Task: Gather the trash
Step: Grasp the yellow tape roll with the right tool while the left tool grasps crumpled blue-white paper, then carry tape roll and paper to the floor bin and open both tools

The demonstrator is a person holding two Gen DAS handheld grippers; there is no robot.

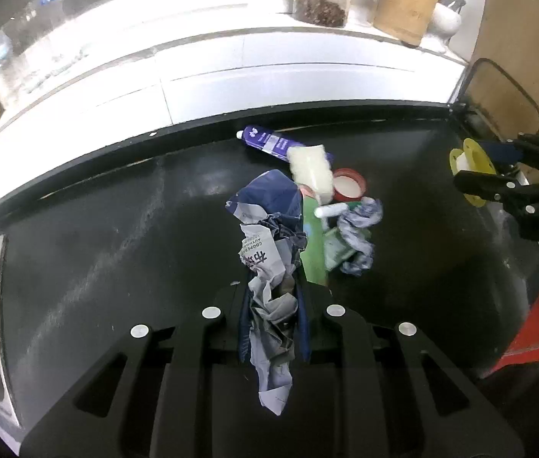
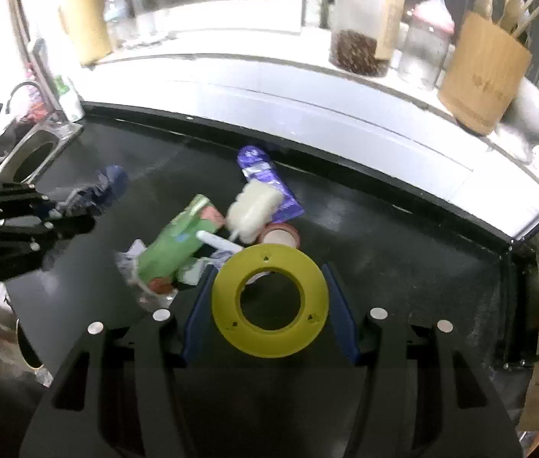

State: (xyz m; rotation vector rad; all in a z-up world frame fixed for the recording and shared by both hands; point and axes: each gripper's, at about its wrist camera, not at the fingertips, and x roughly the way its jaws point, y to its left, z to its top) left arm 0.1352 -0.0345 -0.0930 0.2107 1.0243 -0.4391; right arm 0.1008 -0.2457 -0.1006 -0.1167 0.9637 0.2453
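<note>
Crumpled wrapper (image 1: 269, 297) (light, soft) sat pinched in the left hand-held gripper (image 1: 275, 305); right hand-held gripper (image 2: 269, 301) clamped a stiff yellow ring (image 2: 269, 301) by its rim.

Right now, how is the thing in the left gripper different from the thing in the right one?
The crumpled wrapper is soft, wrinkled, blue and white; the yellow ring is stiff, round, with a hole. The left gripper pinches narrowly; the right gripper stands wider. Both are held above the black counter.

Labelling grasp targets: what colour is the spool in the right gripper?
Yellow spool, clearest in right wrist view.
</note>
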